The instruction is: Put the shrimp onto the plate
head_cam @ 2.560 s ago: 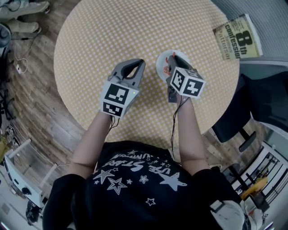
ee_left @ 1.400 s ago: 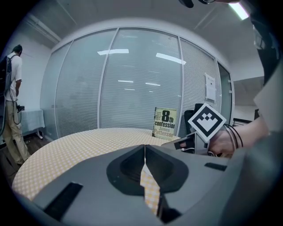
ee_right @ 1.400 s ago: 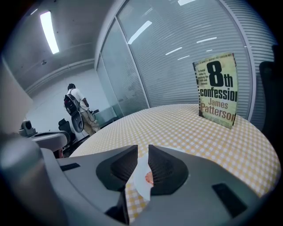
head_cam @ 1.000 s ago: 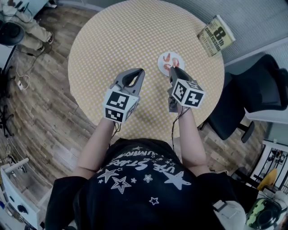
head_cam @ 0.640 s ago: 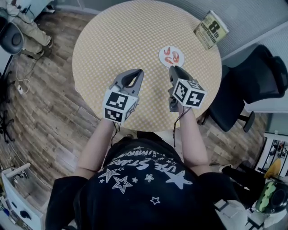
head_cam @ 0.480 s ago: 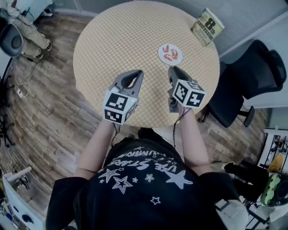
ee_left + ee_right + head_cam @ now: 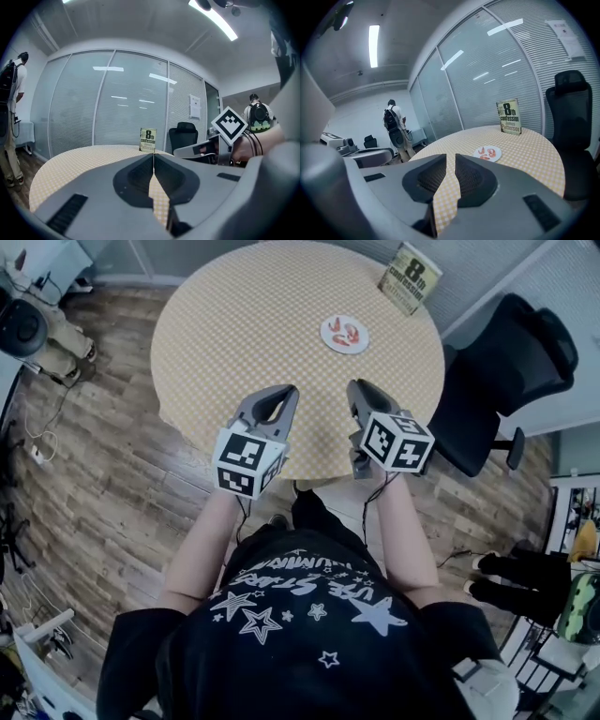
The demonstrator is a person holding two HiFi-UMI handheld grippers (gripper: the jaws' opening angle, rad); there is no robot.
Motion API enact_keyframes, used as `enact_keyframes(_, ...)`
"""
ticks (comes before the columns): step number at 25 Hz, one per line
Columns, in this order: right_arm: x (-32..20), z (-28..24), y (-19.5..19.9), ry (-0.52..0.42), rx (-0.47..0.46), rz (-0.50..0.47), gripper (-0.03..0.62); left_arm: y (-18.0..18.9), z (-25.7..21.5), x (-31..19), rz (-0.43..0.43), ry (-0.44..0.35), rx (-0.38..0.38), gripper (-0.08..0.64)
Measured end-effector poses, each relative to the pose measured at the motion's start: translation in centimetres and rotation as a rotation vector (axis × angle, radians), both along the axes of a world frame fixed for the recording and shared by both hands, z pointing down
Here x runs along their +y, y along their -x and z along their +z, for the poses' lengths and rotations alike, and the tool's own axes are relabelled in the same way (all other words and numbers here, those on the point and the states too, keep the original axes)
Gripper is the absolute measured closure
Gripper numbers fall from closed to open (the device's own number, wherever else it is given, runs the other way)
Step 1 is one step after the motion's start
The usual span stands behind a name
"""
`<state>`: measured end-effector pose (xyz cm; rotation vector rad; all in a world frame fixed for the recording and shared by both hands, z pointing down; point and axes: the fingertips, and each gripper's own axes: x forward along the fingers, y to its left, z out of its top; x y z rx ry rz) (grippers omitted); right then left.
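Several orange shrimp (image 7: pixel 348 332) lie on a small white plate (image 7: pixel 328 337) at the far right of the round checked table (image 7: pixel 253 324). Both grippers hover over the table's near edge, well short of the plate. My left gripper (image 7: pixel 280 396) is shut, its jaws meeting with nothing between them (image 7: pixel 153 154). My right gripper (image 7: pixel 357 392) shows a narrow gap between its jaws and holds nothing (image 7: pixel 450 157). In the right gripper view the plate (image 7: pixel 497 149) with its shrimp (image 7: pixel 489 152) lies ahead on the table.
A book (image 7: pixel 407 276) stands upright at the table's far edge behind the plate. A black office chair (image 7: pixel 497 362) stands to the table's right. Wooden floor surrounds the table. A person with a backpack (image 7: pixel 393 123) stands far off by the glass wall.
The right gripper has drawn back from the plate, leaving the shrimp on it. The view has pulled away from the table, so both grippers now hang at its near edge.
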<state>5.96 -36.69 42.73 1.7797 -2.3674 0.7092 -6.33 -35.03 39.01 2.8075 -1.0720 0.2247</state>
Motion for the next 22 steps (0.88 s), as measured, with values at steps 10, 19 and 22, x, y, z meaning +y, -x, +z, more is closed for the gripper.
enact_keyframes(10, 7.7, 0.7, -0.1, 0.025, -0.002, 0.054, 0.525, -0.3, 0.6, 3.3, 0.065, 0.014, 0.05, 0.549)
enact_keyframes(19, 9.3, -0.5, -0.3, -0.018, -0.048, 0.037, 0.525, -0.6, -0.1, 5.6, 0.05, -0.002, 0.034, 0.549)
enact_keyframes(22, 9.7, -0.7, -0.7, -0.024, -0.057, 0.021, 0.525, -1.1, -0.4, 6.4, 0.035, -0.003, 0.026, 0.549)
